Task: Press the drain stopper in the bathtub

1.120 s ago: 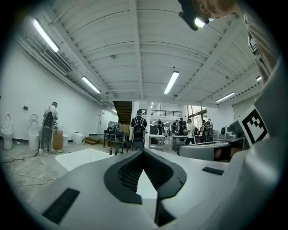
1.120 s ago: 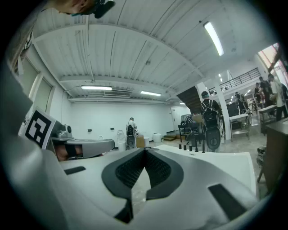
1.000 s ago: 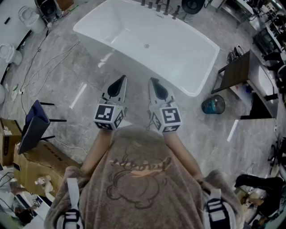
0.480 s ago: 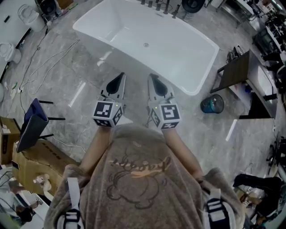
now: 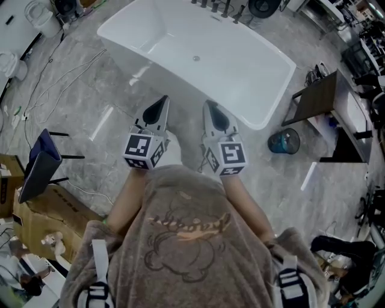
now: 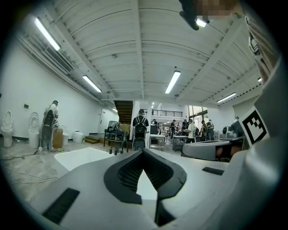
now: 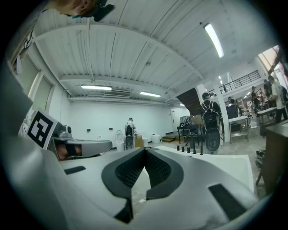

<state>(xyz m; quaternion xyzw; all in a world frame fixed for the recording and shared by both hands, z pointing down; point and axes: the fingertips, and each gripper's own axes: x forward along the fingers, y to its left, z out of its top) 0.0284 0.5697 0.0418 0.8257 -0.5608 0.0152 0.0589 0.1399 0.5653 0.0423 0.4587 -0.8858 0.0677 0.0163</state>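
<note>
A white freestanding bathtub lies across the grey floor ahead of me in the head view. Its small round drain stopper sits in the middle of the tub's bottom. My left gripper and right gripper are held side by side just short of the tub's near rim, tips pointing at it. Both are shut with nothing between the jaws. In the left gripper view the left gripper has its tips meeting, with the tub beyond. The right gripper looks the same, the tub behind it.
Dark faucet fittings stand on the tub's far rim. A teal bucket and a dark table are right of the tub. A blue chair and cardboard boxes sit at left. Cables trail over the floor. People stand far off.
Both grippers have edged slightly forward toward the tub's near rim, and the view has shifted a little. Their jaws stay shut.
</note>
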